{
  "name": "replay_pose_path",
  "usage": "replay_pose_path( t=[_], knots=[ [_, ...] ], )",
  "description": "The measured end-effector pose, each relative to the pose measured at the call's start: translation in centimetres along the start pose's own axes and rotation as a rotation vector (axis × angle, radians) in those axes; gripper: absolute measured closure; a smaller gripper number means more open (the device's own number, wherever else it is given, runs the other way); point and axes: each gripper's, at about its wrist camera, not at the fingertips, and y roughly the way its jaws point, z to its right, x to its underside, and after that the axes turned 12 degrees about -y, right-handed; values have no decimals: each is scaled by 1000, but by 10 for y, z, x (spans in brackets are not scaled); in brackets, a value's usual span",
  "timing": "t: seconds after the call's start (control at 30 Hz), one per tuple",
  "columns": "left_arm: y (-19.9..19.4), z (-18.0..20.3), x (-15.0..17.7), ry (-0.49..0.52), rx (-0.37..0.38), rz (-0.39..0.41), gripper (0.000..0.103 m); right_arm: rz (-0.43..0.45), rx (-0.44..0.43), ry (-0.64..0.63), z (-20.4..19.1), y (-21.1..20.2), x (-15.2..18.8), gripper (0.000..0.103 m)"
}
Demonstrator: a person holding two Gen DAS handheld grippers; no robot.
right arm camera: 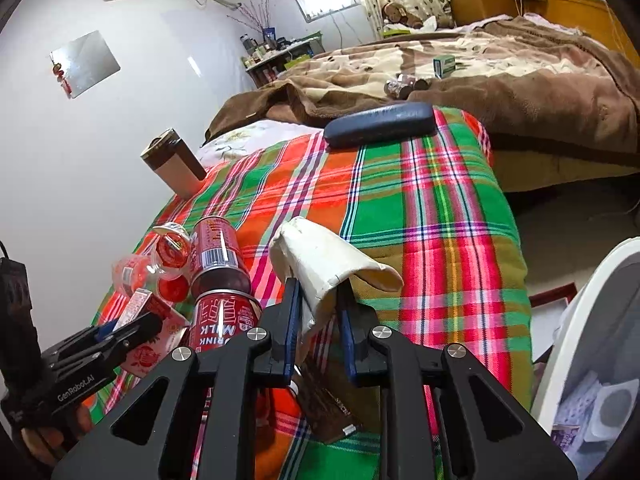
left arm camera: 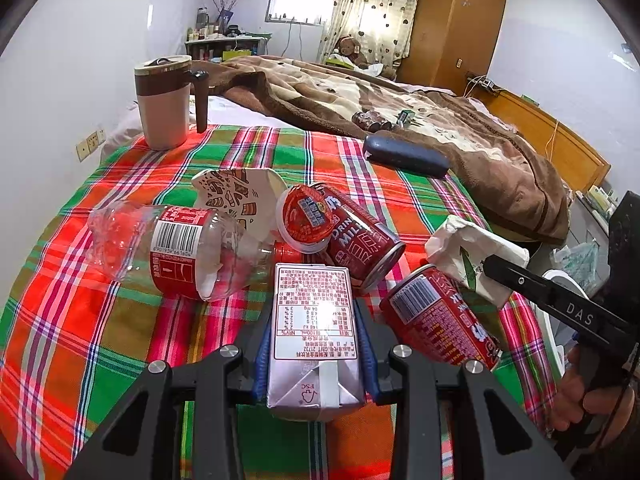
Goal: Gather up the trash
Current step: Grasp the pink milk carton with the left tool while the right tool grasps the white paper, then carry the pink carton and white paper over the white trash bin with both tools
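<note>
My left gripper (left arm camera: pixel 314 320) is shut on a drink carton (left arm camera: pixel 312 320) just above the plaid cloth. It also shows in the right wrist view (right arm camera: pixel 120 326) with the carton (right arm camera: pixel 154 334). My right gripper (right arm camera: pixel 320 300) is shut on a crushed white paper cup (right arm camera: pixel 324 268), also seen in the left wrist view (left arm camera: pixel 476 256). Two red milk cans (left arm camera: pixel 360 236) (left arm camera: pixel 440 316), a clear plastic bottle (left arm camera: pixel 172 248), a printed paper cup (left arm camera: pixel 236 200) and a red-lidded jelly cup (left arm camera: pixel 306 216) lie on the cloth.
A lidded mug (left arm camera: pixel 164 104) stands at the cloth's far left. A dark glasses case (left arm camera: pixel 404 156) lies at the far edge by a brown blanket (left arm camera: pixel 460 128). A white bin (right arm camera: pixel 592 360) with trash in it stands right of the bed. A brown wrapper (right arm camera: pixel 326 408) lies below my right gripper.
</note>
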Motion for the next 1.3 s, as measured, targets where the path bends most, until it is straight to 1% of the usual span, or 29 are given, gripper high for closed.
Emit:
replay_pose_path(
  t=[0.3,0.5,0.9,1.3],
  knots=[
    [-21,9,3,17,17,32,67,42,17,7,-1,-20,3,84],
    [-40,24,7,45,33,63,67,77,40,-3,-2,-40,6,84],
    [-70,71,21,132,104,98,67,152,91,23,12,-86,18,84],
    [-76,135,48,244,203,77,67,195,183,82,36,-129,38,84]
  ],
)
